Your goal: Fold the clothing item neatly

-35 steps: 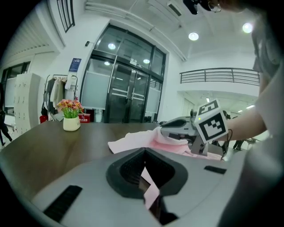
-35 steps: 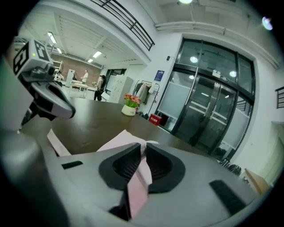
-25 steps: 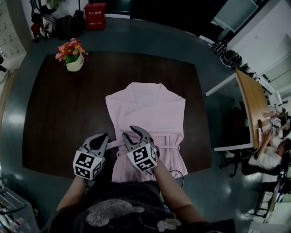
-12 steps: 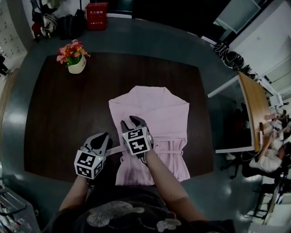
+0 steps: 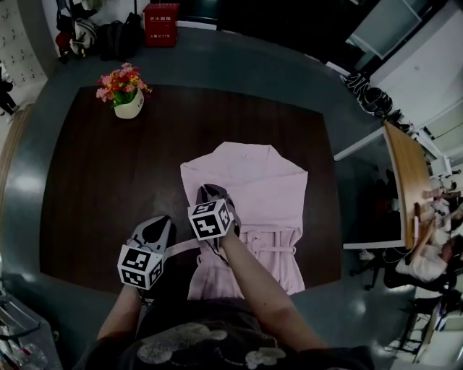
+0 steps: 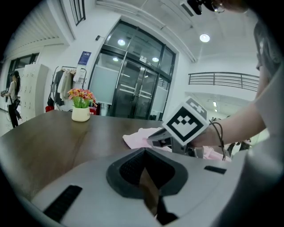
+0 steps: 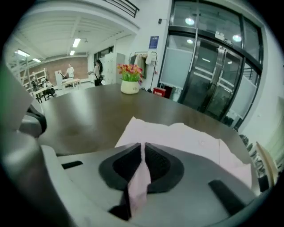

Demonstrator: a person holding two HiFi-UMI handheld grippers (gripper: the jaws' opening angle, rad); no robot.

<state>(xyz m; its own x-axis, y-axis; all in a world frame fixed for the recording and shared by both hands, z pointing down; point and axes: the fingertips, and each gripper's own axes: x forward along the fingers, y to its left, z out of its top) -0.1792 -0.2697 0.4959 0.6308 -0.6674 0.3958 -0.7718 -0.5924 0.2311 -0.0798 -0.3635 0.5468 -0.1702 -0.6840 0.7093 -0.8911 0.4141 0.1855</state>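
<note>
A pink garment (image 5: 253,189) lies flat on the dark table (image 5: 94,181), collar at the far end, with a thin belt across its lower half. My right gripper (image 5: 208,194) is over the garment's left edge. Its jaws are closing, and a fold of pink fabric (image 7: 141,175) is pinched between them; the rest of the garment (image 7: 182,138) spreads out ahead. My left gripper (image 5: 160,227) rests near the table's front edge, left of the garment, shut with nothing in it. In the left gripper view, its closed jaws (image 6: 143,156) point toward the right gripper (image 6: 177,133) and the garment (image 6: 138,139).
A white pot of flowers (image 5: 129,105) stands at the table's far left corner. A red box (image 5: 160,14) sits on the floor beyond. A wooden desk (image 5: 405,173) and seated people are off to the right. The garment's hem hangs over the near table edge.
My right gripper has moved away from me along the garment's left side, and its jaws have come together on the pink fabric. The left gripper has stayed in place.
</note>
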